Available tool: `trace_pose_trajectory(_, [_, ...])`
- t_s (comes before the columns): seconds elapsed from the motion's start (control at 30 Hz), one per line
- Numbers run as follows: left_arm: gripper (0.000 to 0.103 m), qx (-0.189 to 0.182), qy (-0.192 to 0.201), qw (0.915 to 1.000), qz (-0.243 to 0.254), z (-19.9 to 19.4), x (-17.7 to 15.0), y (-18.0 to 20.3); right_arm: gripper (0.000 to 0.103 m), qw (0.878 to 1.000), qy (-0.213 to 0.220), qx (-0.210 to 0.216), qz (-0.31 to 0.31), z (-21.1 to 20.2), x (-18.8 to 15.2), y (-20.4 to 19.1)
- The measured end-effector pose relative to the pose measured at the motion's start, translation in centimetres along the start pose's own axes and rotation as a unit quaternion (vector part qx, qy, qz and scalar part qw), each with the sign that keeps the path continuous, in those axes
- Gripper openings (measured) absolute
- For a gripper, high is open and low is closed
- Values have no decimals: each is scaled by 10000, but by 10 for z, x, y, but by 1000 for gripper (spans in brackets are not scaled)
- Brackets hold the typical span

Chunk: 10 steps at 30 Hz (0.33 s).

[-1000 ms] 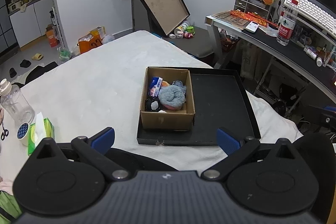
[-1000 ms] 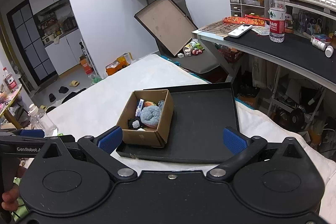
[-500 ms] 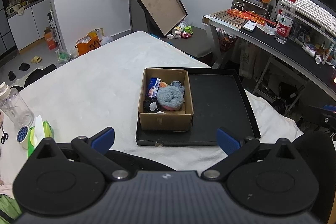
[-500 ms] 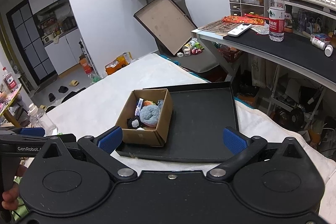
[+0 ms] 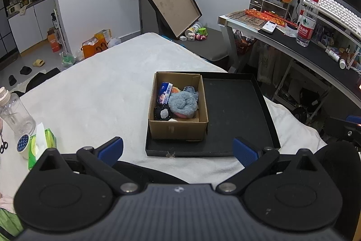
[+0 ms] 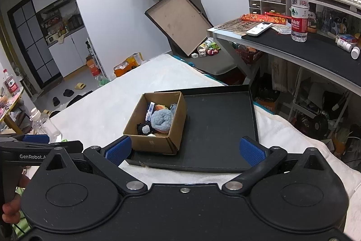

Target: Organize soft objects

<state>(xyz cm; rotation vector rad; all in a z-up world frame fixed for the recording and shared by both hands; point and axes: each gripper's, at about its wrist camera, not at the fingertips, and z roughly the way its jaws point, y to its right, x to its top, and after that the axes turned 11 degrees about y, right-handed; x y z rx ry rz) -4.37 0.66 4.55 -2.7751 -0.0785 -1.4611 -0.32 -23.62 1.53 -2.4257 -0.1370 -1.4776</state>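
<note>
Box point(image 5: 178, 125) of soft things sits in the left end of a black tray point(image 5: 237, 110) on the white bed point(image 5: 94, 92).

The box is plain brown cardboard, open-topped, and crowded: a fuzzy grey-blue bundle point(image 5: 183, 102) fills the middle, a pink piece shows under it, an orange one behind it, a blue and white packet point(image 5: 165, 93) stands on end along the left wall, and a black item with a pale patch point(image 5: 163, 114) lies at the near left corner. The rest of the tray is bare. Both claws hang over the near edge of the bed, short of the tray and touching nothing: the left gripper point(image 5: 177, 148) has its blue pads spread wide, and the right gripper point(image 6: 184, 150) is spread just as wide. A clear bottle point(image 5: 15, 111) and green tissue pack point(image 5: 41, 141) stand on the bed, far left.
</note>
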Motion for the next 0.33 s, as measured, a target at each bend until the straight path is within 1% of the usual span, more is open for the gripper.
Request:
trace_pose_trajectory(0.1, [102,1,68,10000,29,-2,-1,1,103,10000,-19,5,8,1,-1,1])
trace_pose_trajectory(0.33, [102,-48,53,10000,24,1,0,2,103,10000,-77,-7,-8,7,-5,1])
